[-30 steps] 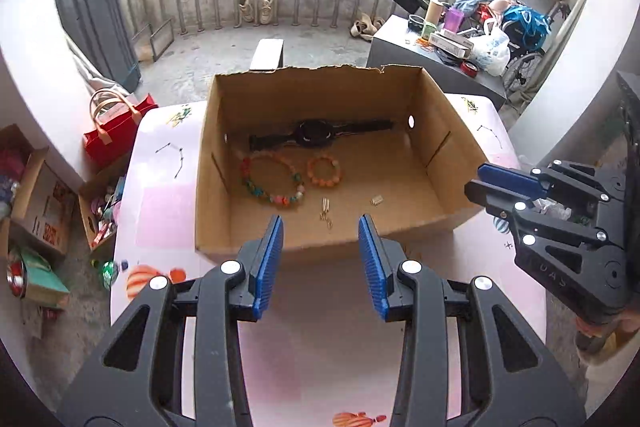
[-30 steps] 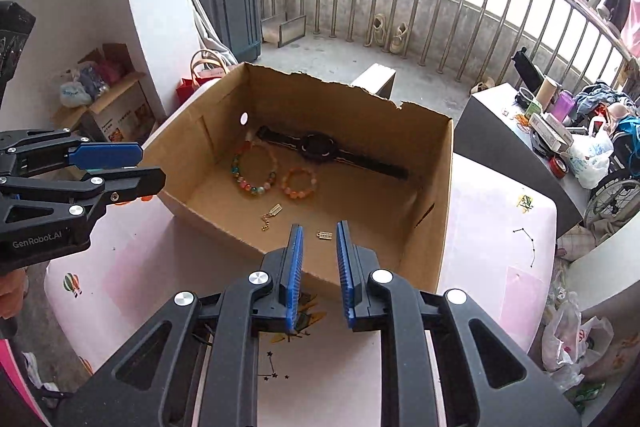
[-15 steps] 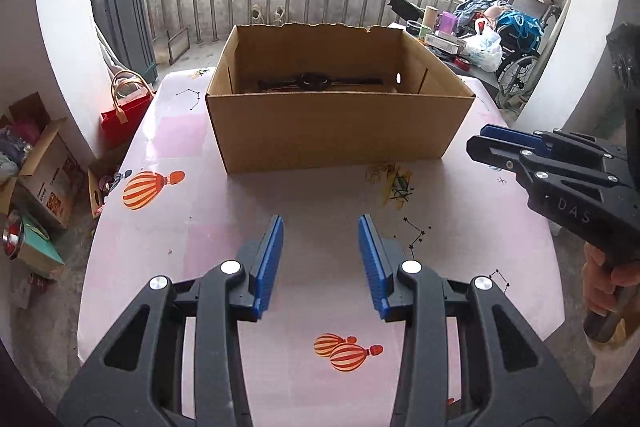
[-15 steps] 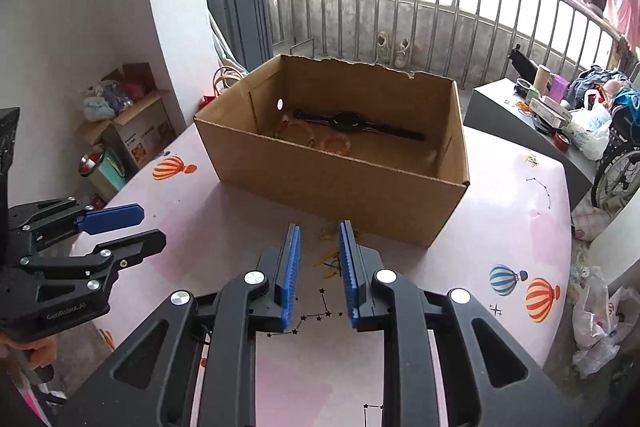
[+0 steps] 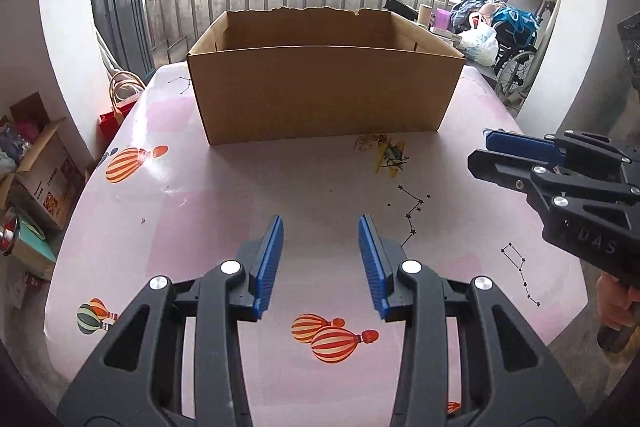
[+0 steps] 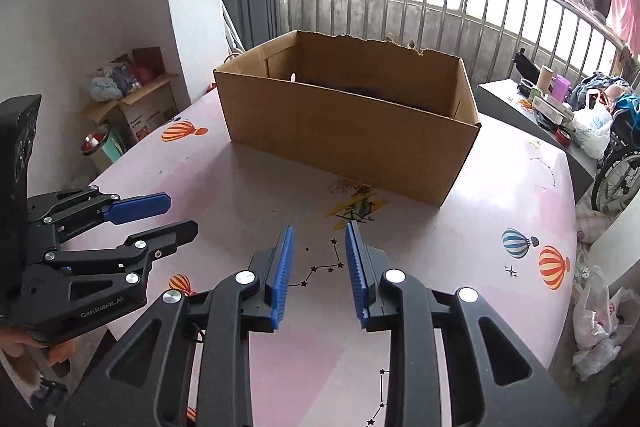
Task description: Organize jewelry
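An open cardboard box (image 5: 320,95) (image 6: 348,131) stands at the far middle of the pink table. Its front wall hides the inside; only a dark strip of the watch (image 6: 368,91) shows over the rim in the right wrist view. A small pale tangle, perhaps a fine chain (image 5: 370,143) (image 6: 344,185), lies on the cloth just in front of the box. My left gripper (image 5: 320,223) (image 6: 182,215) hovers open over the near table, with nothing between its fingers. My right gripper (image 6: 320,227) (image 5: 480,151) is beside it, its jaws opening and nothing between them.
The pink tablecloth (image 5: 224,187) bears balloon and star prints. Cardboard boxes (image 5: 44,163) and a red bag (image 5: 116,107) sit on the floor to the left. A cluttered grey side table (image 6: 532,107) and a wheelchair (image 6: 616,175) are to the right, a railing behind.
Both grippers have drawn back and sunk from above the box to the near table. The bracelets and watch inside have dropped out of sight behind the front wall. The right jaws have widened.
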